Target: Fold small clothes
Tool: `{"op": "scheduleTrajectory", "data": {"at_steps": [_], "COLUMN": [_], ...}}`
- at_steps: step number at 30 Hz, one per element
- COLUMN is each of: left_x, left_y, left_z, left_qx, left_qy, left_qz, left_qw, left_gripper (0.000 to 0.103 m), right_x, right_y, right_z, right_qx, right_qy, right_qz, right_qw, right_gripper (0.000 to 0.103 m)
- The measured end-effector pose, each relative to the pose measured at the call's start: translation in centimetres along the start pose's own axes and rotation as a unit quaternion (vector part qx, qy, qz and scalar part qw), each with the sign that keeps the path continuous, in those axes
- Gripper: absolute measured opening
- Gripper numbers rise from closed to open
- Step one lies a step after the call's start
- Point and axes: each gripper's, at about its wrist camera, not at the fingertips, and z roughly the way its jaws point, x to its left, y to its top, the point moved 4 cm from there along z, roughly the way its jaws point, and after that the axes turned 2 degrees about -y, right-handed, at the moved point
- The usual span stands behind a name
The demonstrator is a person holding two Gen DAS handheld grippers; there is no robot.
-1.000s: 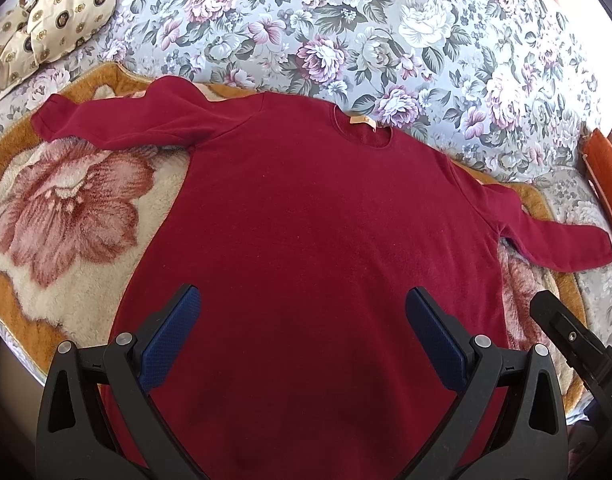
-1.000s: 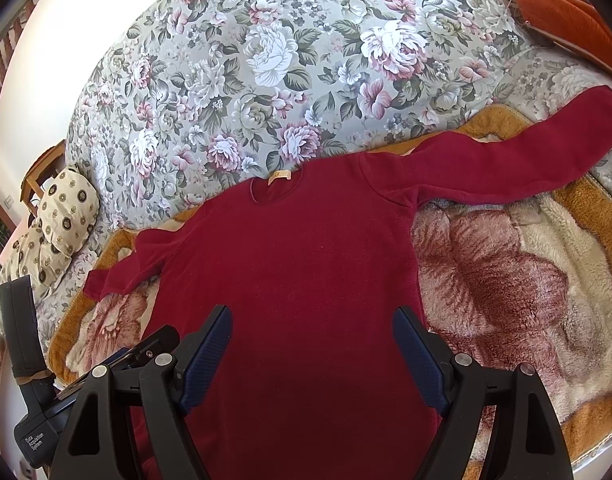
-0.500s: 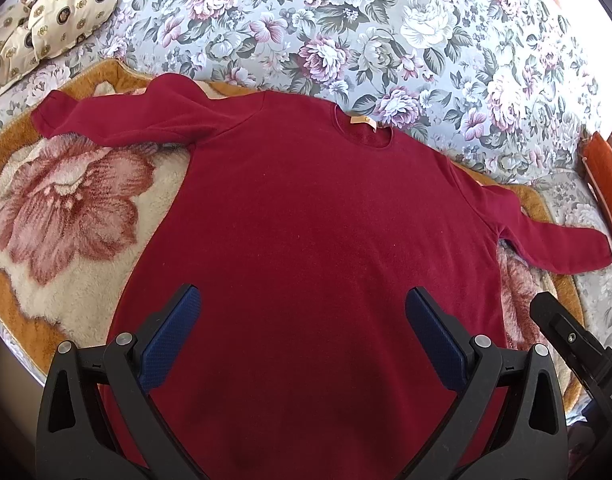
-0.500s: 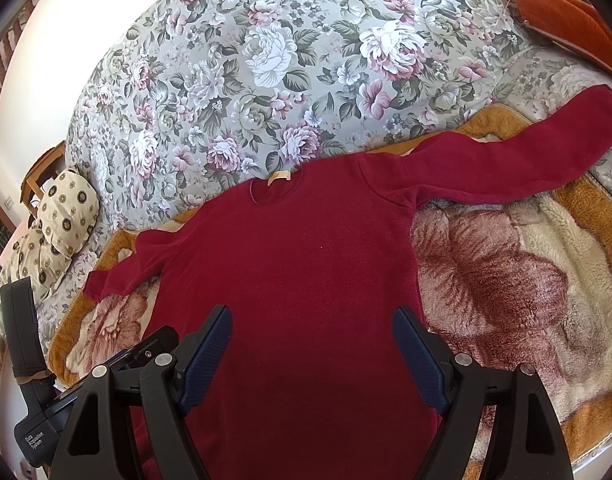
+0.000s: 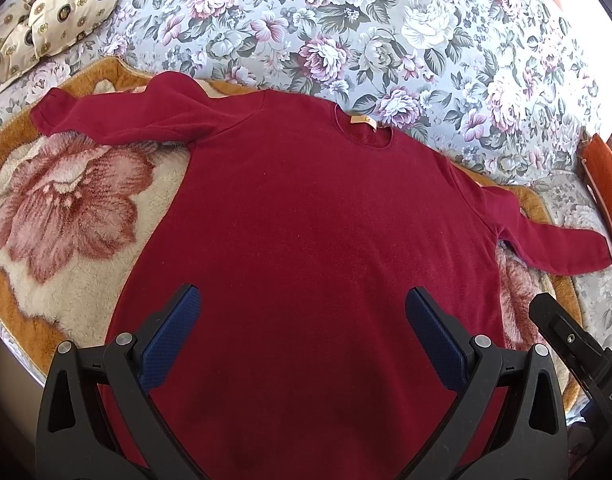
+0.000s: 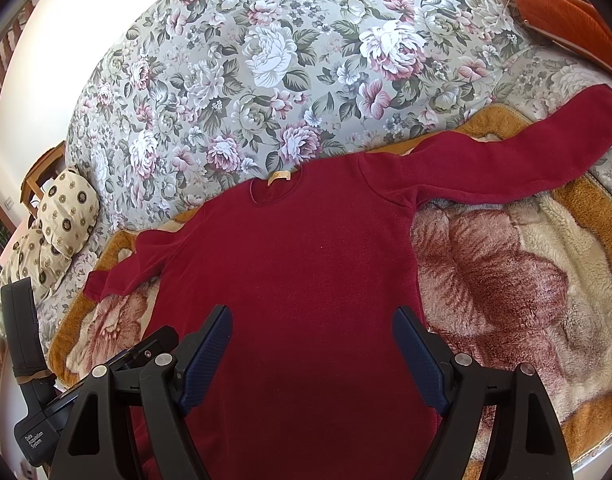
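A dark red long-sleeved sweater (image 5: 314, 232) lies flat and face down on a plush flower blanket (image 5: 66, 208), sleeves spread to both sides, neck label (image 5: 364, 121) at the far end. It also shows in the right wrist view (image 6: 306, 264). My left gripper (image 5: 302, 312) is open and empty, hovering above the sweater's lower body. My right gripper (image 6: 312, 328) is open and empty above the same lower part. The hem is hidden under the grippers.
The blanket (image 6: 526, 280) lies on a bed with a grey floral cover (image 5: 386, 20). A cream patterned pillow (image 5: 54, 12) sits at the far left. An orange cushion (image 6: 566, 12) is at the far right. The other gripper's body (image 5: 578, 352) shows at the lower right.
Both grippers have drifted slightly; the sweater sits a little lower in the left view. The sweater itself has not moved. Both stay open.
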Motion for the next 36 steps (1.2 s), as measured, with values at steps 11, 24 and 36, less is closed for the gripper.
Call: {"op": "scheduleTrajectory", "data": {"at_steps": [11, 24, 36], "left_x": [0.6, 20.9, 39.3], "left_y": [1.1, 10.9, 16.8], "left_z": [-1.5, -0.5, 3.6], "left_qx": [0.008, -0.039, -0.004], "left_qy": [-0.045, 0.127, -0.01], "left_qz": [-0.02, -0.044, -0.273], "left_qw": [0.9987, 0.9902, 0.9618], "left_gripper": [0.103, 0.103, 0.042], "right_x": [-0.1, 0.0, 0.1], "right_y": [-0.1, 0.1, 0.2], "right_z": [0.3, 0.2, 1.2], "right_qx": [0.011, 0.005, 0.022], "right_qy": [0.004, 0.017, 0.011], "right_qz": [0.016, 0.017, 0.019], "right_qw": [1.0, 1.0, 1.0], "right_gripper": [0.081, 0.081, 0.081]}}
